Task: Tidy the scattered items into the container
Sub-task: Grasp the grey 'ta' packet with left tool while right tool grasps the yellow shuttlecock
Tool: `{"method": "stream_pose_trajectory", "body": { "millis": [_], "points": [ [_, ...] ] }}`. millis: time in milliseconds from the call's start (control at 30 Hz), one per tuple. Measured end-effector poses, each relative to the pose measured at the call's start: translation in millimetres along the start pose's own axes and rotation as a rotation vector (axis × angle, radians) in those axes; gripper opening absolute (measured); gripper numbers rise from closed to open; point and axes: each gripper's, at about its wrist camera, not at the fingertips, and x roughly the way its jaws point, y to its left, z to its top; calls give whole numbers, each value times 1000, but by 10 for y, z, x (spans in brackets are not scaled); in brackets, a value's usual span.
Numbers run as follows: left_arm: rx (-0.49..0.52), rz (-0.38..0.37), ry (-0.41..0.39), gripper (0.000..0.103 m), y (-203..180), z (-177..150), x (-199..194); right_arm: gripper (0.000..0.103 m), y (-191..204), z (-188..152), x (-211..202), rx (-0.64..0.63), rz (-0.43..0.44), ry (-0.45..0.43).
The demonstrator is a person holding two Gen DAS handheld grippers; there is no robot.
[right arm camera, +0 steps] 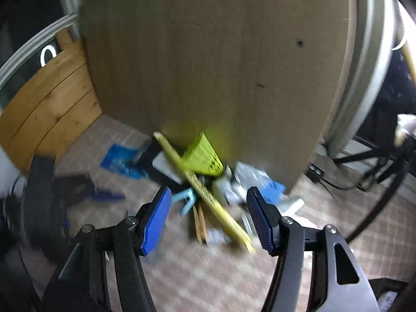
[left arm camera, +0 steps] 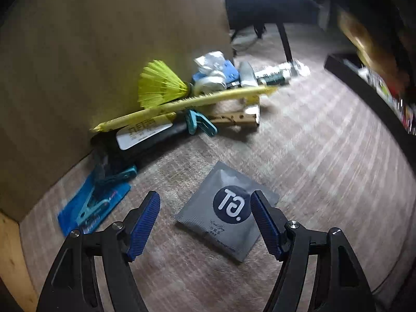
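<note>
Your left fingers [left arm camera: 205,223] hang open over the grey sachet [left arm camera: 228,210], lying flat just ahead; right fingers [right arm camera: 208,218], open, empty.

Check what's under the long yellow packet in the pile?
Under the long yellow packet: a black tube with white label, a teal clip, a wooden piece. Anything deeper is covered.
</note>
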Motion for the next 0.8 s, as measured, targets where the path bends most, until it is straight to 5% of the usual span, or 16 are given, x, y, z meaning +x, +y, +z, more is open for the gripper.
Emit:
{"method": "stream_pose_trajectory", "body": {
  "millis": [367, 567, 800],
  "points": [
    [181, -71, 56, 78, -136, 7, 215, 60, 64, 404, 883, 134, -82, 114],
    [183, -112, 31, 79, -152, 2, 220, 59, -44, 372, 1120, 200, -82, 165],
    [141, -190, 35, 61, -113, -25, 192, 38, -139, 333, 1145, 263, -29, 168]
  ]
}}
